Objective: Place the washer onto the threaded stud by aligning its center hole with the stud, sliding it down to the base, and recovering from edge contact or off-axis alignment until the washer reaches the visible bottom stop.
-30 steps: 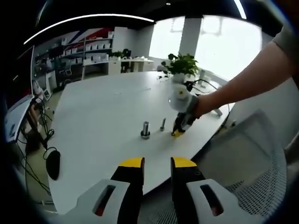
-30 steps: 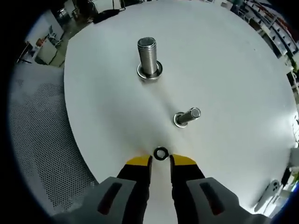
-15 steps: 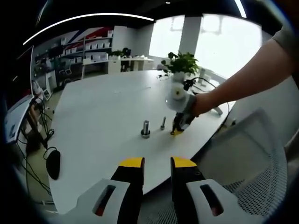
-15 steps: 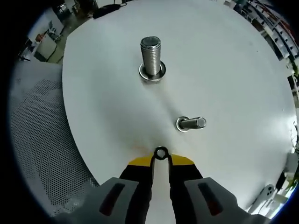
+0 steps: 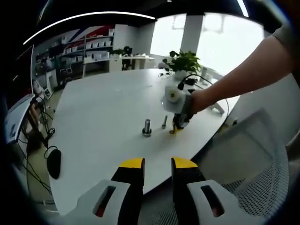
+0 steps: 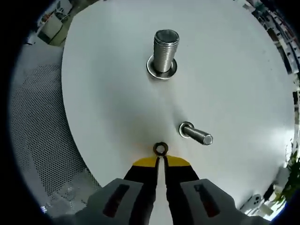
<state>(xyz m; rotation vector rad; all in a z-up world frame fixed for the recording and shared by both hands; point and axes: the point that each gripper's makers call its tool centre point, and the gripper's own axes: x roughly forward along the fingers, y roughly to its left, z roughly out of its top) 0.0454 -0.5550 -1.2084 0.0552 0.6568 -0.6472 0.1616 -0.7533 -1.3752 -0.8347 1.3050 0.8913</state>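
A potted plant [image 5: 183,62] stands beyond a mesh chair [image 5: 255,154].

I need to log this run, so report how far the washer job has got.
Done: the right gripper has closed on the washer, pinched at its yellow tips. In hand: the washer is held just short of the small threaded stud, not yet over it. Left: align the hole, slide it down to the base. The large stud stands apart; the left gripper idles off the white table.
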